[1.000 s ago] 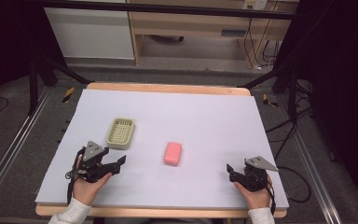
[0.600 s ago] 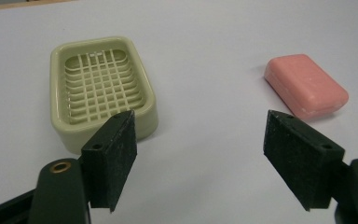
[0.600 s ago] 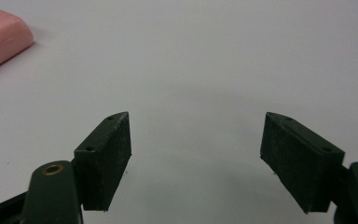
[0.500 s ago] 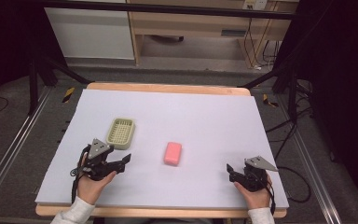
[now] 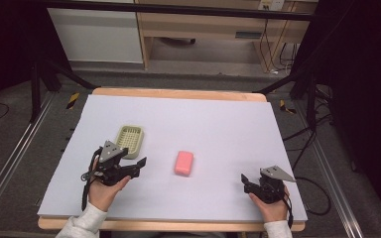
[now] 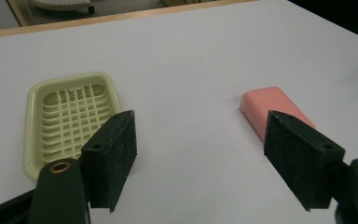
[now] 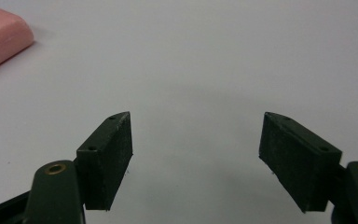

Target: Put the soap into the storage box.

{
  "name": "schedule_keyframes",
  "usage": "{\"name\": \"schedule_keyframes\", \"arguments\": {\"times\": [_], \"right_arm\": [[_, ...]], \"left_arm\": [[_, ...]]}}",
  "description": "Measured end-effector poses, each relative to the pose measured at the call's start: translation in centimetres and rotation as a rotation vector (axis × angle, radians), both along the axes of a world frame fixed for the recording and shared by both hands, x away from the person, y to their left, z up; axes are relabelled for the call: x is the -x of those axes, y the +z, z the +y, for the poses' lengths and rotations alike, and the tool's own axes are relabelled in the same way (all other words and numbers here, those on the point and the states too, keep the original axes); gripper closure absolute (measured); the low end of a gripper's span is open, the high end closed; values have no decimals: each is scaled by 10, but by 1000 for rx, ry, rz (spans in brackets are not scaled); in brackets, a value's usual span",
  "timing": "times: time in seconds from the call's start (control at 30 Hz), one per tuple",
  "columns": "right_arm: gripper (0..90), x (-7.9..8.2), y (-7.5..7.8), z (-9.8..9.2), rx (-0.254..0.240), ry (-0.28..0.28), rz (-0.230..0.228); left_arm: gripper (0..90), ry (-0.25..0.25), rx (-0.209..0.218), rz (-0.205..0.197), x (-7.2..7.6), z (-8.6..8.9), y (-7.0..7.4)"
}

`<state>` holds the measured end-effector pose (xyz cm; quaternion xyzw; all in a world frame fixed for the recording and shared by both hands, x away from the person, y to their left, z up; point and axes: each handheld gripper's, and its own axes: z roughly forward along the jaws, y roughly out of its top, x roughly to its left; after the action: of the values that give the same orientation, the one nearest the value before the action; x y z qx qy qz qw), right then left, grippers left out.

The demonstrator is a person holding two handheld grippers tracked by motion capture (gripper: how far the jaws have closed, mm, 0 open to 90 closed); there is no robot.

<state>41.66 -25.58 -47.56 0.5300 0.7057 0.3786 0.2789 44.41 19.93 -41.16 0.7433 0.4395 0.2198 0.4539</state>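
Now the pink soap bar lies flat on the counter, approx. in the middle, w/ the green soap dish well apart. Left gripper fingers are released, empty. Right gripper fingers have just been closing, nothing between them.

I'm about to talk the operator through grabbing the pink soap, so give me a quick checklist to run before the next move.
1. Left gripper jaws open, nothing between them: ok.
2. Right gripper jaws open, though just closing somewhat, nothing between them: ok.
3. Pink soap lies free on the white table cover, untouched: ok.
4. Soap dish holds nothing: ok.
5. Left gripper lined up on the soap: not ok, it points between dish and soap.
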Motion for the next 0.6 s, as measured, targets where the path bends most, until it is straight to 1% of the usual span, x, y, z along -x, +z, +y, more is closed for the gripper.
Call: {"name": "schedule_keyframes", "arguments": {"times": [0.17,0.3,0.47,0.5,0.57,0.6], "right_arm": [[262,0,0,0,2,1,2],[267,0,0,0,2,2,2],[273,0,0,1,-2,4,3],[273,0,0,1,-1,5,3],[273,0,0,1,-3,4,5],[273,0,0,1,-4,4,6]], "left_arm": [[250,-13,19,-2,-3,-8,3],[248,-20,17,-6,-6,-15,5],[247,-28,13,1,-11,-23,5],[247,-29,20,2,-12,-25,5],[247,-33,20,5,-14,-28,5],[247,-38,15,8,-15,-30,4]]}}
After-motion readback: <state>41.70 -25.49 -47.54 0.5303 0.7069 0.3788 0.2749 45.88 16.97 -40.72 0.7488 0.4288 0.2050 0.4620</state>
